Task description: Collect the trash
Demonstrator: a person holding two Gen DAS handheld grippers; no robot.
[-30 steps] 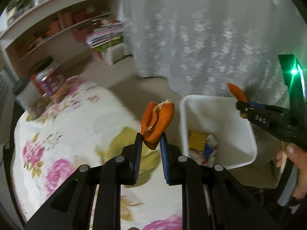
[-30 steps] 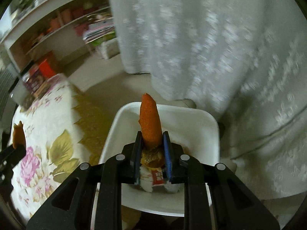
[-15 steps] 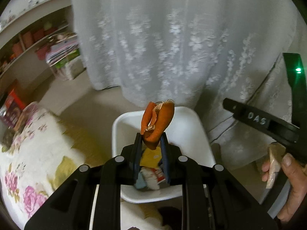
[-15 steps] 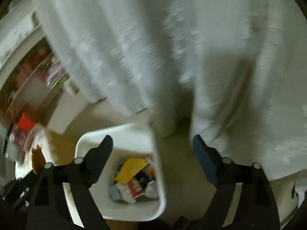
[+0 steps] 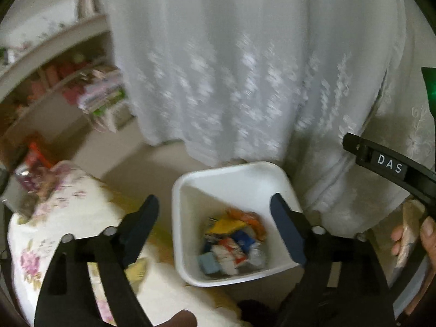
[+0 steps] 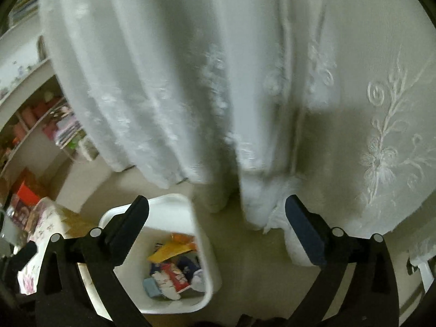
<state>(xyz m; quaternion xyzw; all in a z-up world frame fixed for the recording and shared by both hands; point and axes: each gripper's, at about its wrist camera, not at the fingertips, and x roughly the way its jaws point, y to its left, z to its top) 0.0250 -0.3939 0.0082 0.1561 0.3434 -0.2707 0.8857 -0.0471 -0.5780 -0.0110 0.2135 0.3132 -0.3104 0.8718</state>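
Observation:
A white square trash bin stands on the floor beside the table; it also shows in the right wrist view. It holds several wrappers and orange peel, also seen in the right wrist view. My left gripper is open and empty, spread above the bin. My right gripper is open and empty, above the floor just right of the bin. Its black arm marked DAS shows at the right of the left wrist view.
A table with a floral cloth lies left of the bin. White lace curtains hang behind. Shelves with books and boxes stand at the far left. Jars sit at the table's far end.
My left gripper opened and dropped its orange peel into the bin. My right gripper, which opened earlier and dropped its peel, stays open and has drifted right of the bin.

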